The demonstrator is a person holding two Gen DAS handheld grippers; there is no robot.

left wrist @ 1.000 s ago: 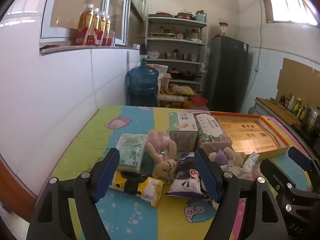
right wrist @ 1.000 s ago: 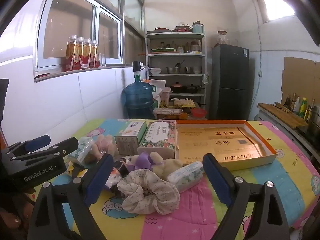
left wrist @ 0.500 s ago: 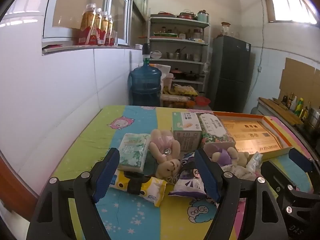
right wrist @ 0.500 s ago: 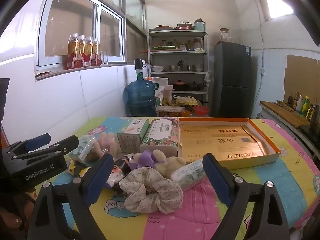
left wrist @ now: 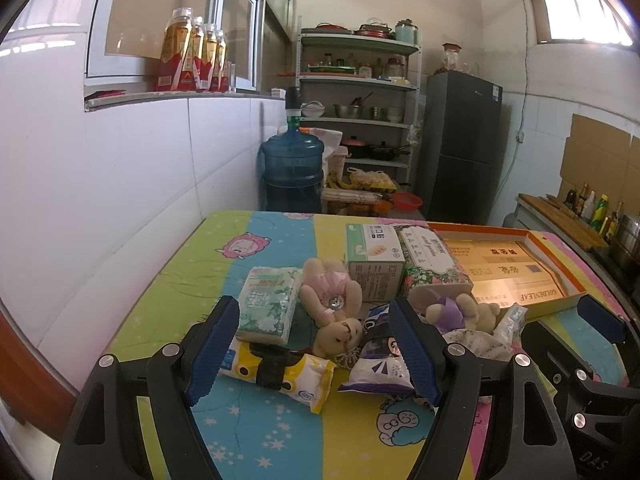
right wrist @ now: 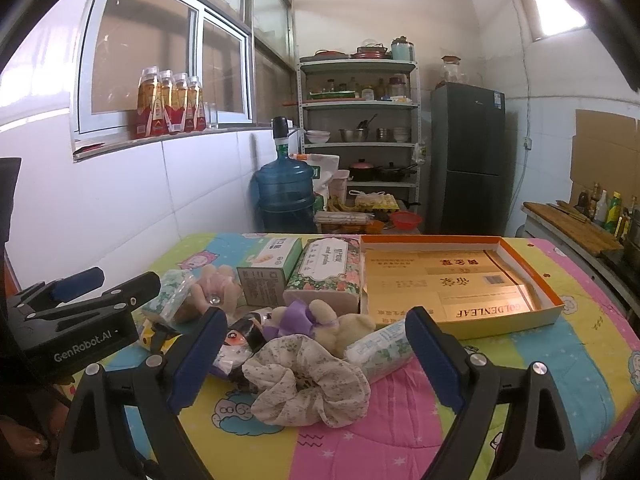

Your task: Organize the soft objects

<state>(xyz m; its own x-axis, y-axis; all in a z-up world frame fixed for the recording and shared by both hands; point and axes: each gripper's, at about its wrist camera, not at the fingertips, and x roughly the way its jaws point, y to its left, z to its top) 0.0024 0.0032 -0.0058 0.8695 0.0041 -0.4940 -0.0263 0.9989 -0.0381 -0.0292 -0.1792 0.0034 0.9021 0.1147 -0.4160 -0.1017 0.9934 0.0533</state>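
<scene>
A large blue plastic water jug with a pump stands on the floor beyond the table's far edge, beside a grey metal shelf rack of pots and bowls. A tall dark fridge stands right of it. Amber drink bottles line the windowsill.

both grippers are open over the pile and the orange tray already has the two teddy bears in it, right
Not quite. Both the left gripper and right gripper are open, but the orange tray holds no soft toys. The pink teddy and purple teddy lie on the table beside it, as the right wrist view shows.
</scene>
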